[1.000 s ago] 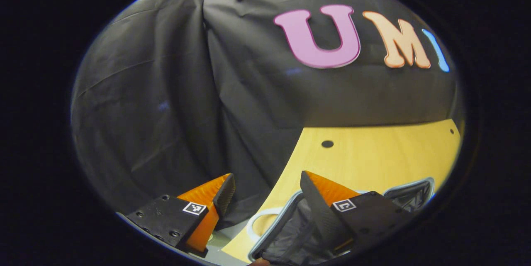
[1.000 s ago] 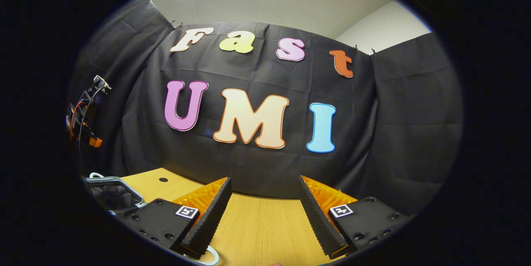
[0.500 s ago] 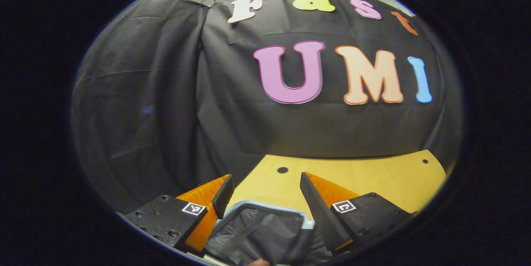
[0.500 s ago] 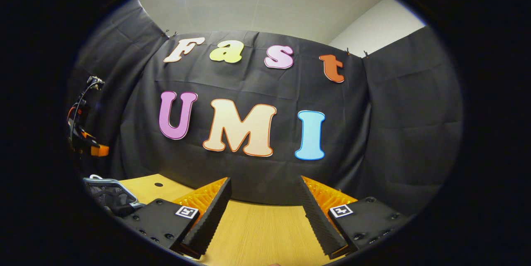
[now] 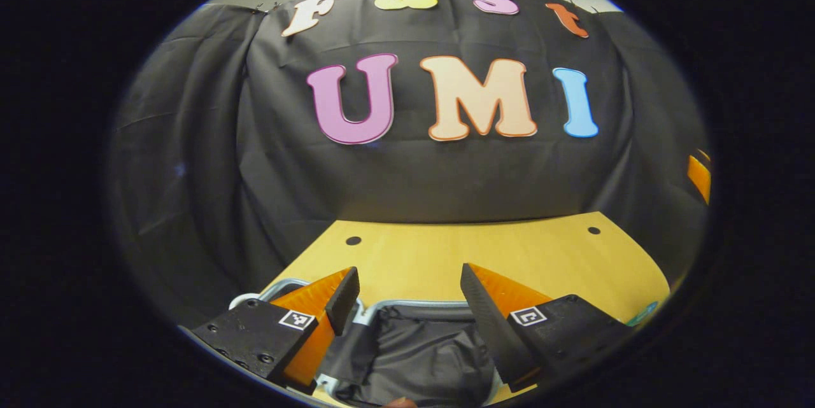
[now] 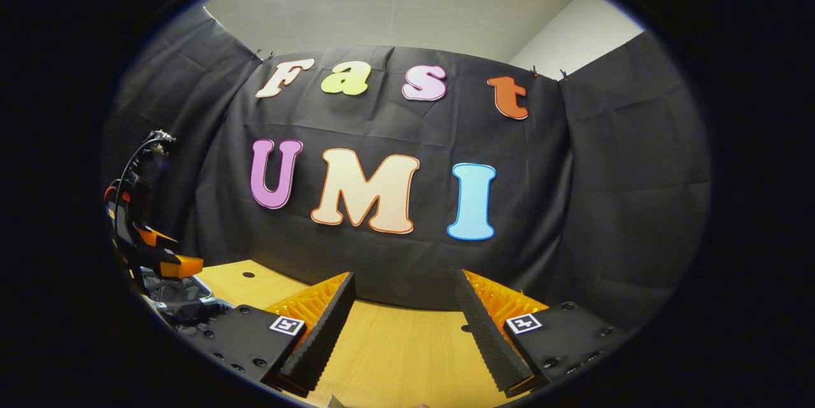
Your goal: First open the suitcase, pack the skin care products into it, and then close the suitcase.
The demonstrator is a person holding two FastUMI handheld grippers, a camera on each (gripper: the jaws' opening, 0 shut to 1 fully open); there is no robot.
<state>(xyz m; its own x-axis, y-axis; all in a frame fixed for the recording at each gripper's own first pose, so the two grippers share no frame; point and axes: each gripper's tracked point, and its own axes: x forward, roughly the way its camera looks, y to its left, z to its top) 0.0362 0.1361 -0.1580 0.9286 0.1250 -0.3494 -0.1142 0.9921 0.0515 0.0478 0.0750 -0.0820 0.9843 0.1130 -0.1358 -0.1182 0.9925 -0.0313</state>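
Observation:
The suitcase (image 5: 414,303) lies open on the wooden table (image 5: 484,255), its black lining inside a light grey rim. My left gripper (image 5: 407,281) hangs open just above that lining, nothing between its orange fingers. In the right gripper view the suitcase (image 6: 181,307) sits at the far left with the left gripper (image 6: 159,258) over it. My right gripper (image 6: 404,281) is open over bare table (image 6: 395,351), empty. A small teal item (image 5: 640,314) peeks in at the table's right edge; what it is I cannot tell.
Black cloth closes off the back and both sides of the table. Two small holes (image 5: 353,240) mark the tabletop near its far edge. An orange finger (image 5: 699,177) of the other gripper shows at the far right of the left gripper view.
The left gripper has swung over the open suitcase, which now lies centred under its fingers. In the right gripper view it has come further in from the left. The right gripper barely moved.

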